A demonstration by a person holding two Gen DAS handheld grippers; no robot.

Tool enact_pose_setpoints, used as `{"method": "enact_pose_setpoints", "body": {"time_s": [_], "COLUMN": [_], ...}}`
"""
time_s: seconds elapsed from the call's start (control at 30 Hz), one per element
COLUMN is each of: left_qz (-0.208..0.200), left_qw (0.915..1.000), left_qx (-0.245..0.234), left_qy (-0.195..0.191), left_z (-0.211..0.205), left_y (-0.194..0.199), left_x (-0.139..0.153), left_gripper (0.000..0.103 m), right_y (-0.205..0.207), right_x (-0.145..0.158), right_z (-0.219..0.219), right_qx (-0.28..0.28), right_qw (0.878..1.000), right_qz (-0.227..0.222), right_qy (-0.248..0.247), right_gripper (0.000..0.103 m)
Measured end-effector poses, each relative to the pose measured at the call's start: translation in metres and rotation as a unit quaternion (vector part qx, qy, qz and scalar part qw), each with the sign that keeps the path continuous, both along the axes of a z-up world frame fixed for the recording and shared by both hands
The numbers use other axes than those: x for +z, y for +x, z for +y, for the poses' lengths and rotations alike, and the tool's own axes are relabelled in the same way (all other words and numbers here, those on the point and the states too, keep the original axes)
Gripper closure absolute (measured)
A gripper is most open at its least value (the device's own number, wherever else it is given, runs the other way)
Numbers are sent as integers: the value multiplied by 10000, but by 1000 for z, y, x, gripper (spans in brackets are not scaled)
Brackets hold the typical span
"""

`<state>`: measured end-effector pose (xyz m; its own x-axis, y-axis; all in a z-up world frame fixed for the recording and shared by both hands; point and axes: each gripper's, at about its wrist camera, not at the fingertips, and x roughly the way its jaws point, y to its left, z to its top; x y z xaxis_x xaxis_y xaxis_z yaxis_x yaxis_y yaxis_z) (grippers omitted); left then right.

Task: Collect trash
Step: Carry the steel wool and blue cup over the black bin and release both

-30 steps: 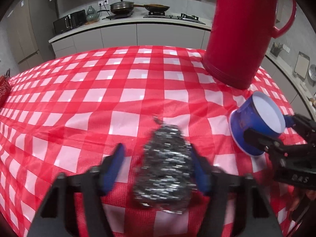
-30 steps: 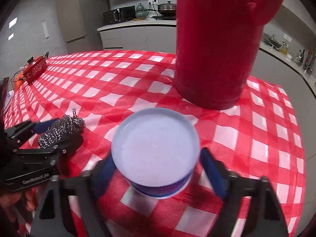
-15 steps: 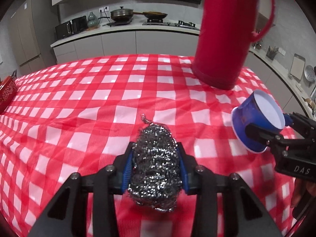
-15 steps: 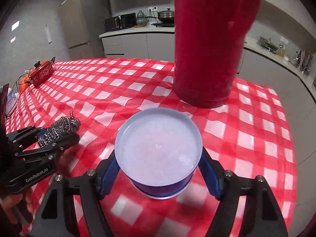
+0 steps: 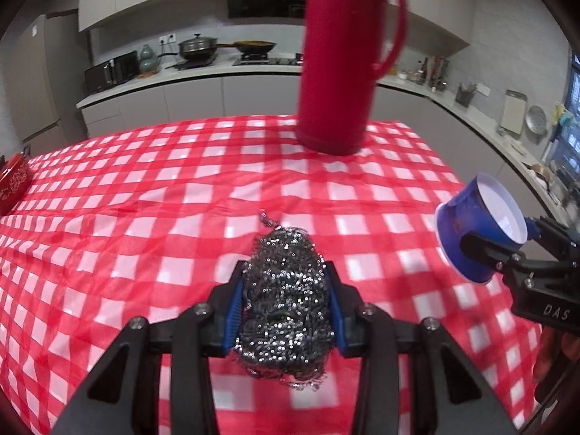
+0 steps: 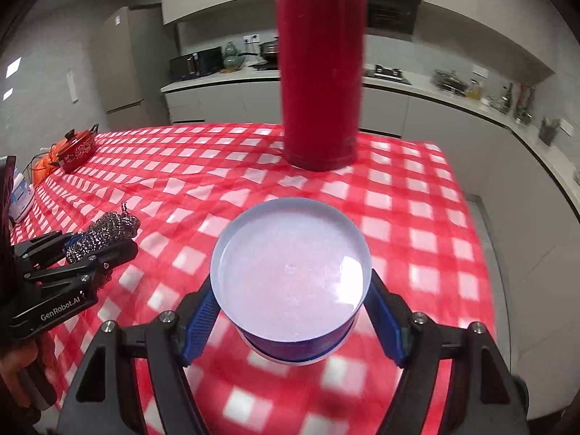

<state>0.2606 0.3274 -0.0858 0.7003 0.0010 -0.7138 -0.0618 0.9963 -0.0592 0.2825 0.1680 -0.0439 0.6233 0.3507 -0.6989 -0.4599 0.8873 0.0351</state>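
While the left view shows the left gripper [image 5: 286,311] clamped on the scourer [image 5: 286,297] above the table [image 5: 145,195], keep that squeeze firm. Right view: right gripper [image 6: 290,311] grasps the cup [image 6: 290,282] (mouth facing outward); carry both level.

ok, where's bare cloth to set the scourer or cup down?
Free: the wide checked tablecloth between the small red pot at the far left edge and the red thermos; also ahead of the blue cup. Crowded only around the thermos base.
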Motion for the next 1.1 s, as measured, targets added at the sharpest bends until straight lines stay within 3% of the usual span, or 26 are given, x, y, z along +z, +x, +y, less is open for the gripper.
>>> {"method": "enact_pose_setpoints", "body": {"time_s": [0.53,1.1], "left_qz": [-58,-195], "left_qw": [9971,9882], "left_qx": [-755,-1518], "left_qy": [-89,-62], "left_z": [-89,-261], "left_y": [-19,-52], "left_x": [6,19], "left_gripper": [62,62], "right_y": [-48,-112], "right_x": [18,31], "right_z": [-90,-276], "right_qx": [-711,-1383], "right_qw": [9974,9901], "right_qz": [-80,-249], "right_qy": [-82,25], "right_gripper": [26,26]}}
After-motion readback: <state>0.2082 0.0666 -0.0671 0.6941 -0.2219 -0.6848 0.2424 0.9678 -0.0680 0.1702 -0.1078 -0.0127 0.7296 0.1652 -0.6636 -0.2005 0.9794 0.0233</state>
